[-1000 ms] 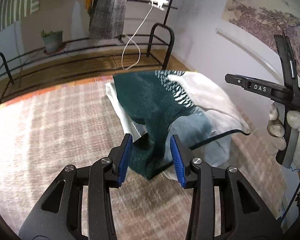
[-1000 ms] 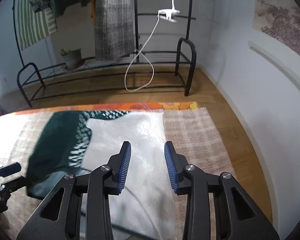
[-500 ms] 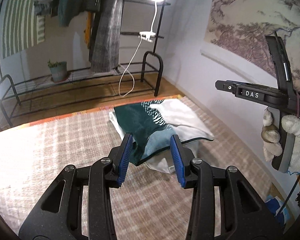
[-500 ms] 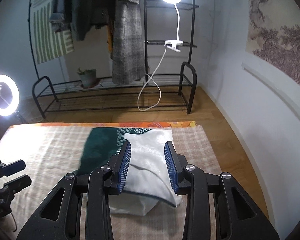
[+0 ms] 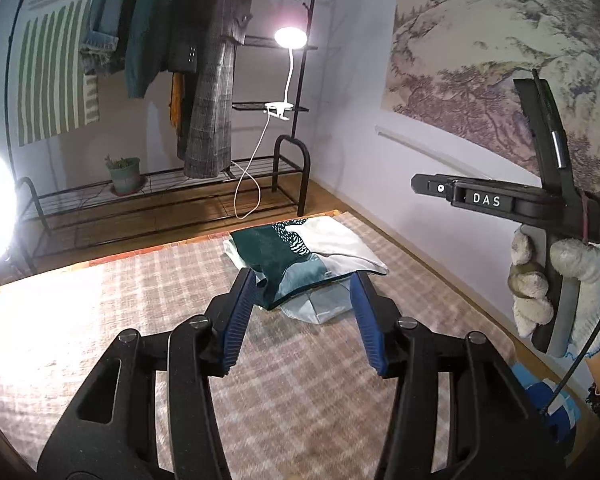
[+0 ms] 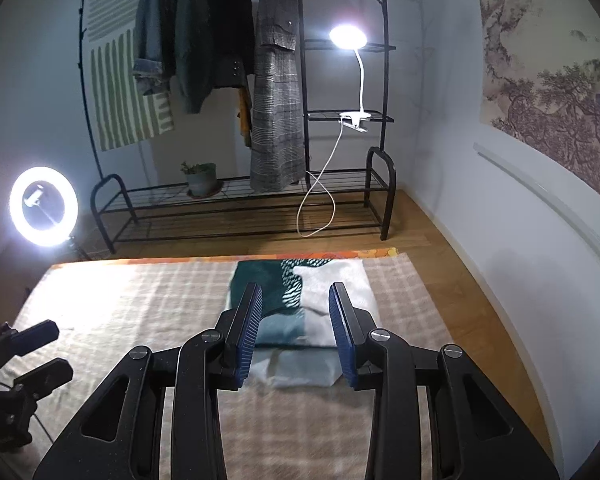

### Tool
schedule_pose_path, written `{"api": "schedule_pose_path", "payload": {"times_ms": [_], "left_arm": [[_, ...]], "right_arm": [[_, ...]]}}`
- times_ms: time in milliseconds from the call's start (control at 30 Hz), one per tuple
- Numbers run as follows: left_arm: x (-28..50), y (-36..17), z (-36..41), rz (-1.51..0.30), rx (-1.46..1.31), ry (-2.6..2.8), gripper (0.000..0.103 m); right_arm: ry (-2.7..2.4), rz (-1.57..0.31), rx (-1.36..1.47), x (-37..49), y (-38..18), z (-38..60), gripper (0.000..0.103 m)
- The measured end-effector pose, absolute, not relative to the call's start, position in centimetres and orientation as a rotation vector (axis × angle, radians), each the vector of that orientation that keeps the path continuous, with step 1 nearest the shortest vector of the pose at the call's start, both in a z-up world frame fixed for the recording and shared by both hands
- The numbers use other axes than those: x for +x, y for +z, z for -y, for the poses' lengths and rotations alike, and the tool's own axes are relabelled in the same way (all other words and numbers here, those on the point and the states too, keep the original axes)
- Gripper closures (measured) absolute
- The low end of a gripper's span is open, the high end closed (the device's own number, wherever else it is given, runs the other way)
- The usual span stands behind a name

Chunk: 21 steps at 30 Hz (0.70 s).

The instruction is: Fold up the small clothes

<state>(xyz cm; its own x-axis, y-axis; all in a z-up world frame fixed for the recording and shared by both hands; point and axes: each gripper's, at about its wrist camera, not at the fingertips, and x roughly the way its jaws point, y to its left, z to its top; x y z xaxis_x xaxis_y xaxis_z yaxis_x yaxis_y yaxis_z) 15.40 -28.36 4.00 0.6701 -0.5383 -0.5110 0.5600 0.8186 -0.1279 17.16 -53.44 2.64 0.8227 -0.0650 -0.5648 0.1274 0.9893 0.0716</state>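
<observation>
A folded small garment (image 5: pixel 300 264), dark green, pale blue and white, lies on the checked blanket (image 5: pixel 140 320) toward its far right. It also shows in the right wrist view (image 6: pixel 300 308). My left gripper (image 5: pixel 302 320) is open and empty, held above the blanket short of the garment. My right gripper (image 6: pixel 296 332) is open and empty, also raised and short of the garment. The right gripper shows in the left wrist view (image 5: pixel 540 208), held by a gloved hand. The left gripper shows at the left edge of the right wrist view (image 6: pixel 24 356).
A black clothes rack (image 6: pixel 240 208) with hanging coats stands behind the blanket on the wood floor. A clip lamp (image 6: pixel 348 36) and a ring light (image 6: pixel 42 206) shine. A potted plant (image 6: pixel 200 178) sits on the rack shelf. The wall runs along the right.
Both grippers have pulled back and risen away from the garment, which now lies folded on the blanket. Both have stayed open.
</observation>
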Motion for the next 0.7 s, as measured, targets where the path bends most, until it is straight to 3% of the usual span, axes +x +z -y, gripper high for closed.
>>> {"api": "schedule_pose_path", "payload": {"times_ms": [133, 300, 467, 567, 700], "left_arm": [[12.8, 4.5, 26.7, -0.546, 0.046, -0.628, 0.052], [9.7, 4.8, 24.3, -0.531, 0.049, -0.641, 0.039], [7.3, 4.4, 22.3, -0.517, 0.07, -0.641, 0.028], [6.1, 3.9, 21.3, -0.503, 0.089, -0.635, 0.023], [4.8, 3.2, 20.6, -0.48, 0.127, -0.627, 0.015]], "right_arm": [[-0.12, -0.586, 0.112, 14.7, 2.9, 51.6, 0.068], [-0.123, -0.561, 0.118, 11.7, 3.0, 48.9, 0.045], [-0.138, -0.549, 0.132, 9.6, 2.0, 46.6, 0.037], [-0.148, -0.538, 0.116, 8.3, 1.3, 45.2, 0.026], [-0.163, -0.528, 0.106, 7.2, 0.3, 43.7, 0.024]]}}
